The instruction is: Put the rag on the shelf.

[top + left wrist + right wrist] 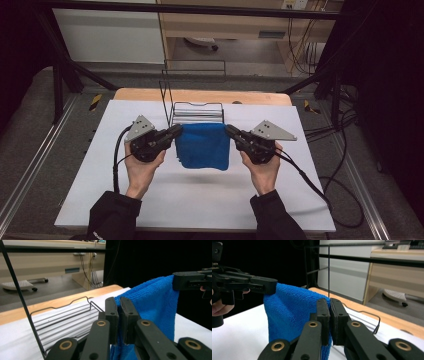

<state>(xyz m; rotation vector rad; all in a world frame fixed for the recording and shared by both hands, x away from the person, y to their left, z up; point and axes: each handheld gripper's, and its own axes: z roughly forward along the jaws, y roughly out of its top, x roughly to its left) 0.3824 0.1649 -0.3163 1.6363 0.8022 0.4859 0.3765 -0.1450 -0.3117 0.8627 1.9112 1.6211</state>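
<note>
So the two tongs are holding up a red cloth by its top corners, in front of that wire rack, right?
Nearly: the cloth is blue, not red, as the high view shows. The rest holds: the left tongs and right tongs each pinch a top corner, and it hangs in front of the wire rack.

surface: wooden table [260, 97] – white sheet [200, 195] covers it | on sheet: wire rack [196, 114]
</note>
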